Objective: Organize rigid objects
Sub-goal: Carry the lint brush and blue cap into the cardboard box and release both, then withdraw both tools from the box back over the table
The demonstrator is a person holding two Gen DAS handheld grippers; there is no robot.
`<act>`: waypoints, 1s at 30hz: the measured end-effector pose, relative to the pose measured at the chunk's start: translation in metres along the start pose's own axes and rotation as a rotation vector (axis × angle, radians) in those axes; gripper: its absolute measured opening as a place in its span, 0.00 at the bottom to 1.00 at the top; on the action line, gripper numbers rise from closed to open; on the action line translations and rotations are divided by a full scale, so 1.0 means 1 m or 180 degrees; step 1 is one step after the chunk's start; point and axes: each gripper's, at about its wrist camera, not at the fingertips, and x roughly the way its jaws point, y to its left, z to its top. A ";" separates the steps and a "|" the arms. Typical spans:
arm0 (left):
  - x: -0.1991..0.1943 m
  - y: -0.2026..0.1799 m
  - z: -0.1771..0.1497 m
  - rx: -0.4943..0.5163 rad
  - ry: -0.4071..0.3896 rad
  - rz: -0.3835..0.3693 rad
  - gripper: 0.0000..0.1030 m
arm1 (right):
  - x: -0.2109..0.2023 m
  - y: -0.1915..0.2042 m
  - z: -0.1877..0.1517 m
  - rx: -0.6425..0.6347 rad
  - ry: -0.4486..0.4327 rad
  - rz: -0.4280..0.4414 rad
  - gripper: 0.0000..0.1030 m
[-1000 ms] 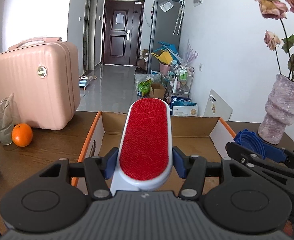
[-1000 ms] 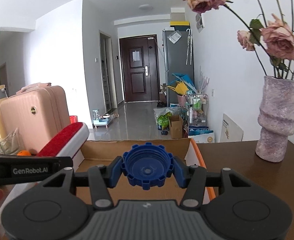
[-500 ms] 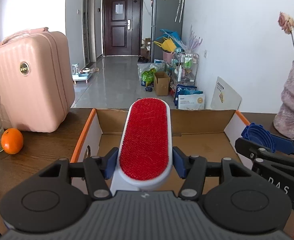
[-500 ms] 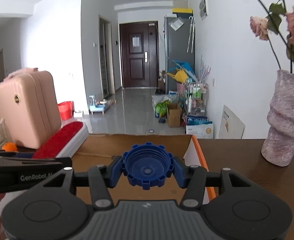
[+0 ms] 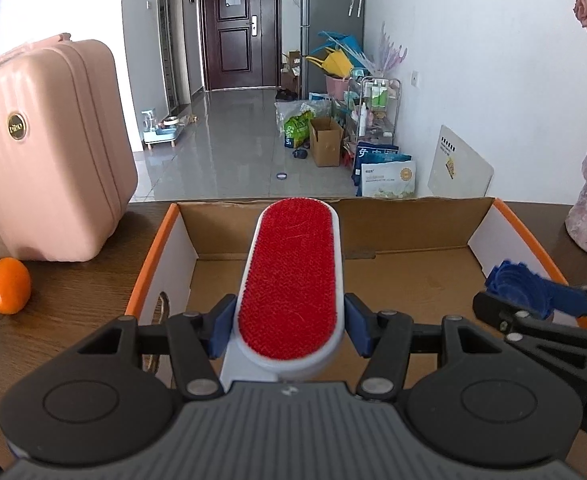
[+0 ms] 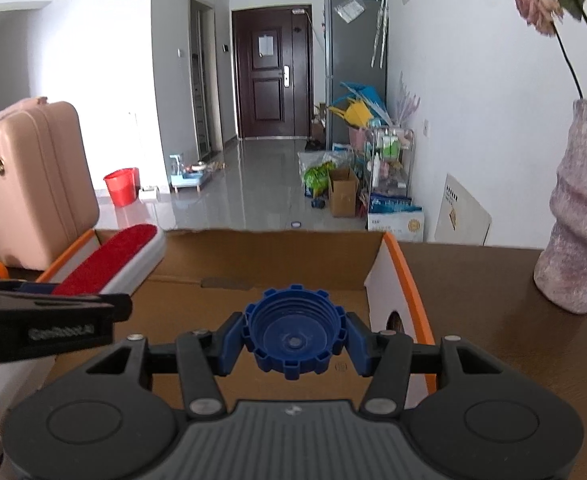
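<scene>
My left gripper [image 5: 289,330] is shut on a white lint brush with a red pad [image 5: 291,280], held over the left half of an open cardboard box [image 5: 413,216] with orange rims. My right gripper [image 6: 295,344] is shut on a blue notched screw cap [image 6: 295,334], hollow side facing the camera, above the box's right half. In the left wrist view the cap [image 5: 519,290] and the right gripper show at the right edge. From the right wrist, the lint brush [image 6: 109,262] and the left gripper appear at the left. The box floor below looks bare.
A pink suitcase [image 5: 41,152] and an orange [image 5: 7,286] sit on the dark wooden table [image 5: 73,300] left of the box. A mottled pink vase [image 6: 577,216] with dried roses stands to the right. Beyond the table's far edge lies a tiled hallway.
Both grippers have moved forward and down over the box while keeping their holds. The box now fills more of each view, and the flowers have slid up and out of frame.
</scene>
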 end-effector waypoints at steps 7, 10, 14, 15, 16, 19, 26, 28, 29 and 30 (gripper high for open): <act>0.000 0.001 0.000 0.0001 0.0104 -0.0005 0.57 | 0.007 0.003 -0.004 -0.0010 0.0124 0.0005 0.51; -0.001 0.003 0.001 -0.0016 0.0117 0.0019 0.62 | 0.010 0.004 -0.004 -0.0029 0.0159 0.0020 0.51; -0.006 0.003 0.001 -0.0017 0.0061 0.0016 0.72 | 0.010 0.003 -0.003 -0.0034 0.0161 0.0020 0.51; -0.006 0.003 0.001 -0.0020 0.0059 0.0011 0.74 | 0.010 0.004 -0.003 -0.0029 0.0159 0.0022 0.51; -0.007 0.004 0.001 -0.0026 0.0056 0.0012 0.77 | 0.010 0.003 -0.002 -0.0022 0.0150 0.0025 0.53; -0.012 0.007 0.001 -0.0061 -0.0012 0.0029 0.93 | 0.007 0.000 0.000 0.0008 0.0127 0.0012 0.84; -0.030 0.016 0.003 -0.0098 -0.0177 0.0005 1.00 | -0.008 -0.001 -0.001 0.0058 -0.0014 0.0012 1.00; -0.030 0.015 0.003 -0.0097 -0.0181 0.0052 1.00 | -0.010 0.000 0.000 0.0032 -0.0032 0.0009 1.00; -0.030 0.015 0.003 -0.0098 -0.0185 0.0069 1.00 | -0.012 0.001 -0.001 0.0030 -0.0040 0.0011 1.00; -0.031 0.016 0.004 -0.0106 -0.0186 0.0067 1.00 | -0.012 0.001 -0.001 0.0030 -0.0041 0.0011 1.00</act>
